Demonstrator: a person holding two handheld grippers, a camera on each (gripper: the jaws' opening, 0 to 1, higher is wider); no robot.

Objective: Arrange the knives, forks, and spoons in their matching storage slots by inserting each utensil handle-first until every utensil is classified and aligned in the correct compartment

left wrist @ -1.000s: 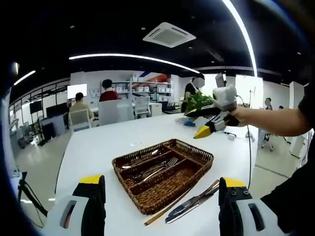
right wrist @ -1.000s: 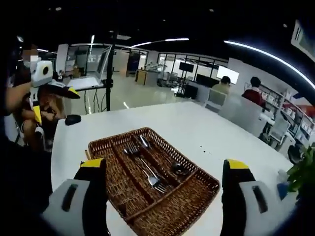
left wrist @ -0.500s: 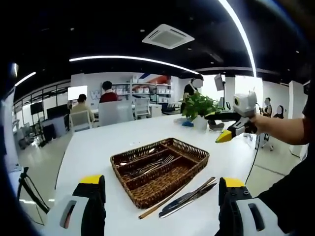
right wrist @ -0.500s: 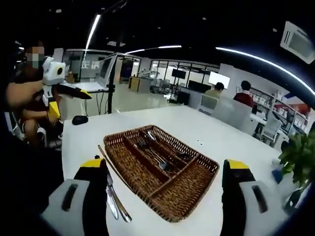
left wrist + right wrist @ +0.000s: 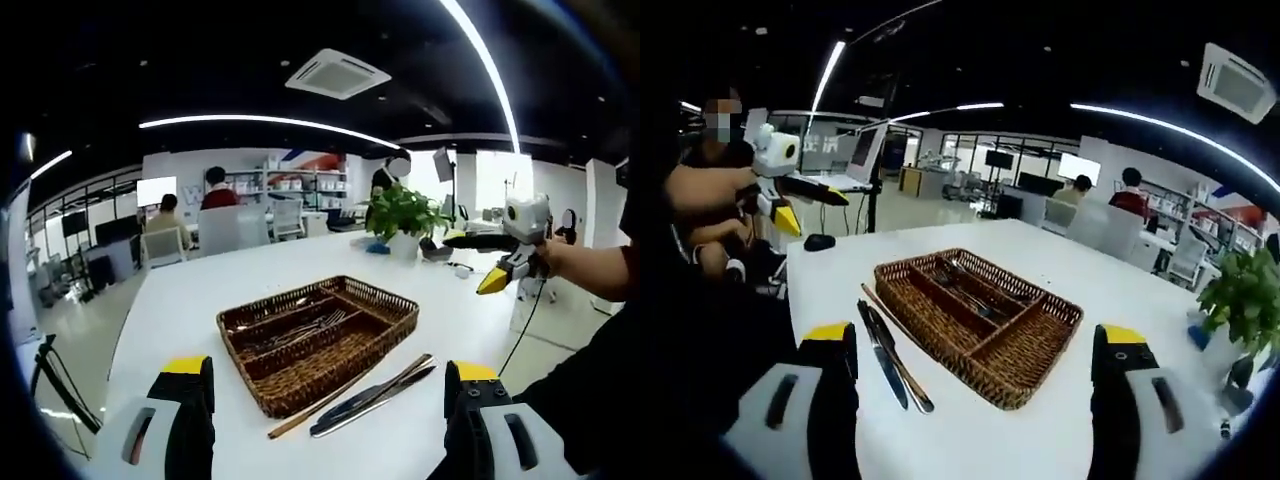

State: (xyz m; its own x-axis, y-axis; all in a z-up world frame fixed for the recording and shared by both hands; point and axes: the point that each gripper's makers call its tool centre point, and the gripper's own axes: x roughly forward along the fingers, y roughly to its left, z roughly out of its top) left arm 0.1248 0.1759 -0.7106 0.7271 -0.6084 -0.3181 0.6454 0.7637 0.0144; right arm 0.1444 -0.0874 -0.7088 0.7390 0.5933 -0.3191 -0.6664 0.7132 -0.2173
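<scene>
While unlabelled, wicker tray (image 5: 395, 318), knives (image 5: 883, 352) alongside

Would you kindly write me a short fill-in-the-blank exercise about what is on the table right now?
1. The forks lie inside a woven ____ basket.
2. The knives lie on the white table, ____ the basket.
3. The jaws of both the left gripper and the right gripper are ____, holding nothing.
4. Near the table's far end stands a green potted ____.

Missing words: wicker; outside; open; plant
</scene>
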